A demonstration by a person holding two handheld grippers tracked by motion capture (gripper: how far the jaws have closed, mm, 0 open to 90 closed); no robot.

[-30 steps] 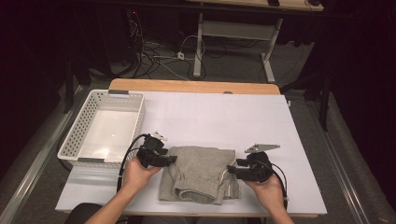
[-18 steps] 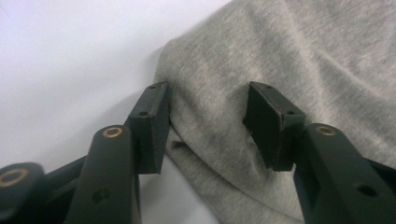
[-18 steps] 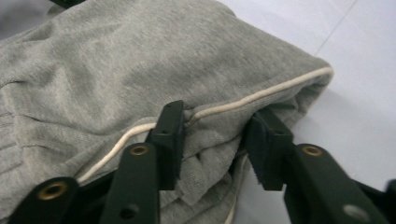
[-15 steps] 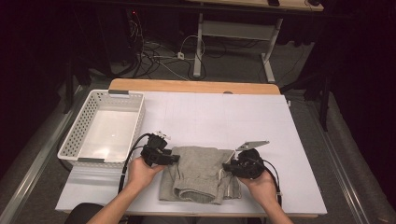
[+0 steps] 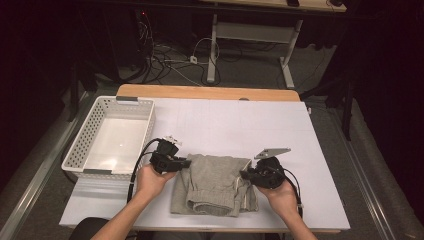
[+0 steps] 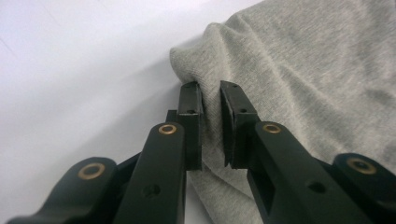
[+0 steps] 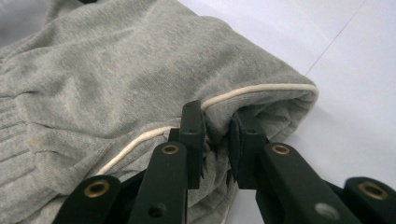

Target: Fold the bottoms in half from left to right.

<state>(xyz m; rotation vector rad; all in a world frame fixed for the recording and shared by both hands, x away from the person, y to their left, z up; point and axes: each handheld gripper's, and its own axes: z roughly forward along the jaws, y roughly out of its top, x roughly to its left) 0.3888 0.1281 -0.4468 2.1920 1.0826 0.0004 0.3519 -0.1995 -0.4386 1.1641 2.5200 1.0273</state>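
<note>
A folded grey knit garment with a cream piped edge lies near the front of the white table. My left gripper pinches the garment's left edge; in the left gripper view its jaws are closed on a fold of the grey cloth, with my left gripper tight against the fabric. My right gripper grips the right edge. In the right gripper view my right gripper is shut on the cloth just under the cream piping.
A white perforated basket stands at the table's left, close to the left hand. A wooden table edge runs along the back. Cables and a desk frame lie on the floor beyond. Bare white surface stretches behind and right of the garment.
My right gripper has moved left onto the garment's right edge and closed on it. The left gripper has stayed on the left edge.
</note>
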